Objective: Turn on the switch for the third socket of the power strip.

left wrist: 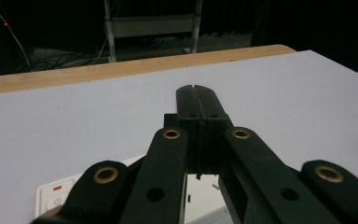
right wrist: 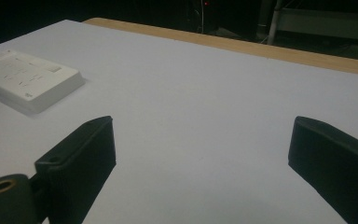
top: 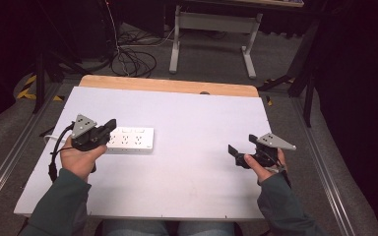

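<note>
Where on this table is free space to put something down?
The white table is bare between the white rectangular plastic power strip and the right gripper, and along the far wooden edge. It is crowded where the left gripper is over the strip.

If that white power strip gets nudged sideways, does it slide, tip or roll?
The power strip would probably slide: it lies flat and low on the smooth white table. Tipping or rolling seems unlikely given its boxy shape. It looks like rigid plastic, so it should stay stiff.
</note>
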Demonstrator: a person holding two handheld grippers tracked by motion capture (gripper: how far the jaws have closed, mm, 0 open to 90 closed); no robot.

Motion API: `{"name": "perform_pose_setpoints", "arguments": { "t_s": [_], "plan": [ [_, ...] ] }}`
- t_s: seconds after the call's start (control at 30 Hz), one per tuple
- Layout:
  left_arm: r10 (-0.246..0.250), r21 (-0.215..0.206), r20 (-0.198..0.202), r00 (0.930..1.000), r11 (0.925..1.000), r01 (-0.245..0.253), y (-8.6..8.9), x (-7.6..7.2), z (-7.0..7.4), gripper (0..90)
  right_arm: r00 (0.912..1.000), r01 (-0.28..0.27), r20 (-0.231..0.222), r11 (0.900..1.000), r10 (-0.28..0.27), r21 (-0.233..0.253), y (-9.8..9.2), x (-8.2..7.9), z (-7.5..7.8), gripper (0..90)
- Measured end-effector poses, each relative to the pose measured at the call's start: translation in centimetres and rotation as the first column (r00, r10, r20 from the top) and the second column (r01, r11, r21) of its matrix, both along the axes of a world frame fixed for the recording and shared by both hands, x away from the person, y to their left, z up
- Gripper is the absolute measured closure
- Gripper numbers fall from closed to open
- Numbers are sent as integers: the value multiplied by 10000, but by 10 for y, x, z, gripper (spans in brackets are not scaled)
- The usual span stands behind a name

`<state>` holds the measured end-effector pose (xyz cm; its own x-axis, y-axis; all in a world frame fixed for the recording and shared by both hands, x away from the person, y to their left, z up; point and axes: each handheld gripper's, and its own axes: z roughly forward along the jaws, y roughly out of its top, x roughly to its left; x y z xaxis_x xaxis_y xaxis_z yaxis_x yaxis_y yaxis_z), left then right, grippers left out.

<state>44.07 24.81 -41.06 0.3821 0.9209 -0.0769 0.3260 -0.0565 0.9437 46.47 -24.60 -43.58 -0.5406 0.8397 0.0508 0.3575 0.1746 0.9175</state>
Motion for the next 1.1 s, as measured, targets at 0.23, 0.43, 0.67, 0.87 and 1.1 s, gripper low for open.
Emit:
{"name": "perform_pose_setpoints", "arguments": {
  "t_s": [0.23,0.43,0.67,0.87,1.1],
  "plan": [
    [306,-268,288,9991,9992,-298,13,-13,5,899,10000,8,12,10000,-8,13,0,0,0,78],
    [495,-289,438,9978,9984,-482,25,-25,6,898,10000,14,14,10000,-14,-6,0,0,0,78],
    [565,-400,524,9970,9977,-544,30,-31,6,882,10000,16,21,10000,-16,1,0,0,0,77],
    [764,-511,551,9956,9960,-736,34,-37,5,865,10000,25,8,10000,-25,-29,-1,-1,0,77],
    [913,-597,678,9935,9944,-873,41,-46,6,802,10000,26,4,10000,-26,1,-1,-1,0,77]
  ]
}}
